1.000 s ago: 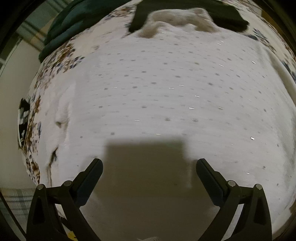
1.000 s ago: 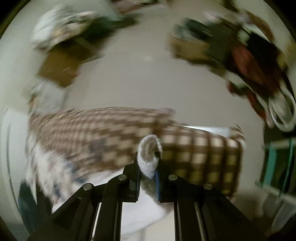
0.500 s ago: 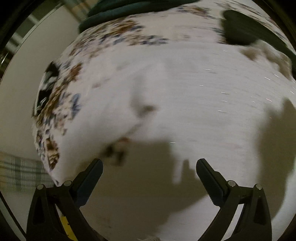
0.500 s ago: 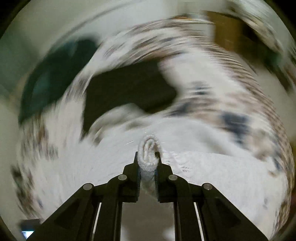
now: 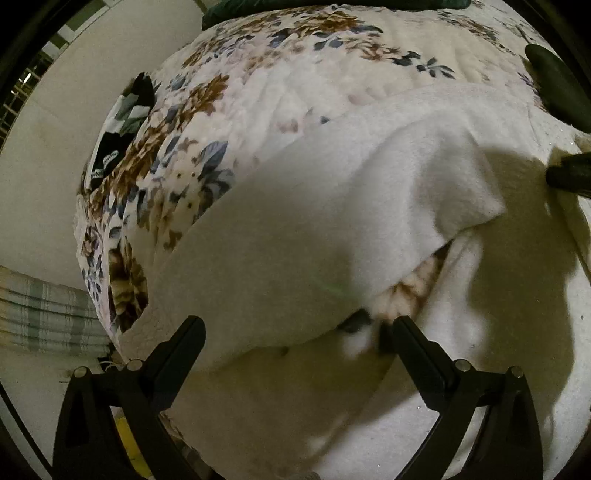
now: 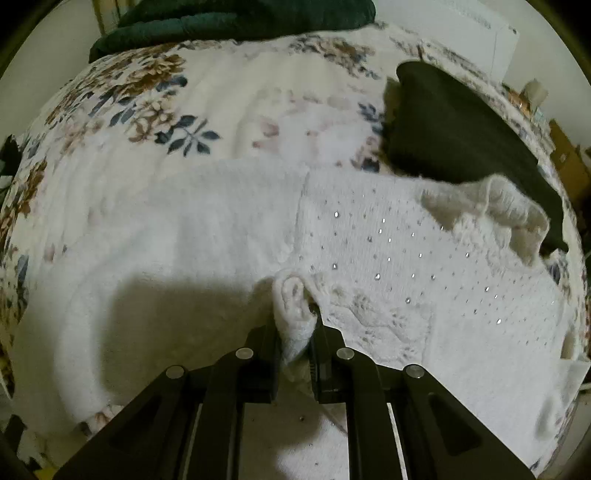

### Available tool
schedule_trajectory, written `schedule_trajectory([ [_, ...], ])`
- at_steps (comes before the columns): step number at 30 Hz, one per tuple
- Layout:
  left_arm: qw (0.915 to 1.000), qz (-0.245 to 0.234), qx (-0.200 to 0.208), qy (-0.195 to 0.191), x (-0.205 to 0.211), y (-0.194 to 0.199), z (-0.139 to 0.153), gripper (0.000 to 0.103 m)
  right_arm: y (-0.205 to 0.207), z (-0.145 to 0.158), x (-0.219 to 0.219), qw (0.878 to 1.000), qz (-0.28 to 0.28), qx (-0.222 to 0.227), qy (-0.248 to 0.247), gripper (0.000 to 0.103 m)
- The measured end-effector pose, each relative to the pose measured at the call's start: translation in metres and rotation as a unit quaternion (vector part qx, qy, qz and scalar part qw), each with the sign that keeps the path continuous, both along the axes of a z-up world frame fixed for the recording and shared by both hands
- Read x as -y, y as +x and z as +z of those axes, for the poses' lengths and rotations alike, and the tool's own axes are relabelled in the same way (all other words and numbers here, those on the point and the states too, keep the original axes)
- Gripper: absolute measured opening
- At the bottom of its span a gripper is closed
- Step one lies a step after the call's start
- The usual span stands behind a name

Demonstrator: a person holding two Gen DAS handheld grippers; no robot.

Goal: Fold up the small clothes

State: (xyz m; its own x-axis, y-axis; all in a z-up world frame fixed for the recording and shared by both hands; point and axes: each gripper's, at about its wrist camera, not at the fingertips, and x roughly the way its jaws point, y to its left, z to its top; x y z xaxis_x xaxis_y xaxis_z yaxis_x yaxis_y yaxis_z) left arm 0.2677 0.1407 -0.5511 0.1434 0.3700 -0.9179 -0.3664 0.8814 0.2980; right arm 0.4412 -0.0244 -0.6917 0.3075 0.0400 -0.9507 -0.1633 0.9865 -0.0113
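Note:
A white knit sweater [image 6: 406,258] with small shiny studs lies spread on a floral blanket [image 6: 147,92]. My right gripper [image 6: 295,325] is shut on a bunched fold of the sweater's edge, low over the garment. In the left wrist view the sweater [image 5: 295,240] shows as plain white fabric with one part folded over, a corner ending at the right. My left gripper [image 5: 295,339] is open and empty just above the fabric. A dark tip of the right gripper [image 5: 569,173] shows at the right edge.
A black garment [image 6: 461,140] lies on the blanket beyond the sweater's collar, at the right. A dark green garment [image 6: 240,22] is piled at the far edge. A beige floor [image 5: 44,166] and a plaid cloth [image 5: 40,317] lie left of the bed.
My right gripper swung the held sweater edge from up in the air down across the garment. My left gripper shifted left toward the sweater's side; part of the sweater now lies folded over.

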Motion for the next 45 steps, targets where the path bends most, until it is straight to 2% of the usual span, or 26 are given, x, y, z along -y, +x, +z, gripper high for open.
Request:
schedule_trajectory([
  [2,1.0000,0.001,0.003,-0.009,-0.002,0.001,0.005,0.103,-0.002,0.013,0.022,0.998,-0.018,-0.024,0.056,0.028],
  [4,0.9997,-0.006,0.012,-0.018,0.000,0.004,0.013,0.103,-0.012,0.028,0.056,0.989,-0.055,-0.042,0.128,0.055],
  [6,0.9989,-0.026,0.026,-0.030,0.008,0.014,0.026,0.103,-0.030,0.044,0.104,0.976,-0.116,-0.042,0.181,0.058],
  [9,0.9938,-0.082,0.050,-0.057,0.029,0.038,0.043,0.103,-0.062,0.056,0.179,0.956,-0.209,-0.041,0.200,0.062],
  [13,0.9812,-0.141,0.050,-0.123,0.059,0.079,0.044,0.103,-0.108,0.055,0.262,0.932,-0.313,-0.045,0.175,0.063],
  [15,0.9743,-0.159,0.035,-0.156,0.076,0.104,0.031,0.103,-0.135,0.048,0.299,0.920,-0.354,-0.048,0.160,0.063],
  [17,0.9708,-0.172,0.019,-0.166,0.092,0.125,0.015,0.102,-0.156,0.042,0.329,0.907,-0.389,-0.055,0.152,0.063],
  [19,0.9682,-0.185,0.009,-0.168,0.106,0.142,0.001,0.092,-0.176,0.038,0.351,0.896,-0.414,-0.058,0.150,0.063],
  [20,0.9679,-0.191,0.003,-0.163,0.112,0.147,-0.006,0.073,-0.188,0.034,0.359,0.891,-0.424,-0.059,0.148,0.063],
  [21,0.9671,-0.199,-0.002,-0.158,0.119,0.152,-0.012,0.046,-0.197,0.031,0.366,0.888,-0.431,-0.061,0.147,0.063],
  [22,0.9655,-0.209,-0.006,-0.156,0.125,0.157,-0.018,0.033,-0.203,0.030,0.374,0.885,-0.437,-0.063,0.146,0.063],
  [23,0.9661,-0.211,-0.003,-0.149,0.128,0.158,-0.018,0.012,-0.206,0.027,0.375,0.883,-0.441,-0.065,0.146,0.063],
  [24,0.9666,-0.212,0.009,-0.145,0.128,0.158,-0.014,0.006,-0.211,0.023,0.380,0.881,-0.444,-0.067,0.149,0.063],
  [26,0.9670,-0.206,0.049,-0.141,0.121,0.155,0.006,0.005,-0.218,0.016,0.381,0.880,-0.446,-0.069,0.148,0.063],
  [29,0.9695,-0.178,0.083,-0.147,0.102,0.149,0.028,0.005,-0.221,0.003,0.383,0.886,-0.437,-0.070,0.142,0.063],
  [31,0.9731,-0.160,0.101,-0.132,0.090,0.144,0.040,0.004,-0.222,-0.004,0.384,0.893,-0.429,-0.069,0.120,0.063],
  [34,0.9761,-0.128,0.117,-0.130,0.066,0.141,0.051,0.004,-0.215,-0.012,0.386,0.902,-0.421,-0.063,0.078,0.062],
  [36,0.9774,-0.120,0.118,-0.128,0.060,0.139,0.050,0.004,-0.210,-0.015,0.386,0.906,-0.418,-0.055,0.048,0.062],
  [38,0.9793,-0.121,0.108,-0.121,0.060,0.138,0.041,0.004,-0.213,-0.017,0.396,0.904,-0.425,-0.042,-0.001,0.062],
  [41,0.9813,-0.120,0.098,-0.114,0.060,0.135,0.030,0.005,-0.222,-0.026,0.419,0.890,-0.454,-0.045,0.003,0.062],
  [45,0.9860,-0.100,0.087,-0.101,0.046,0.131,0.018,0.005,-0.222,-0.030,0.423,0.891,-0.451,-0.057,-0.016,0.062],
])
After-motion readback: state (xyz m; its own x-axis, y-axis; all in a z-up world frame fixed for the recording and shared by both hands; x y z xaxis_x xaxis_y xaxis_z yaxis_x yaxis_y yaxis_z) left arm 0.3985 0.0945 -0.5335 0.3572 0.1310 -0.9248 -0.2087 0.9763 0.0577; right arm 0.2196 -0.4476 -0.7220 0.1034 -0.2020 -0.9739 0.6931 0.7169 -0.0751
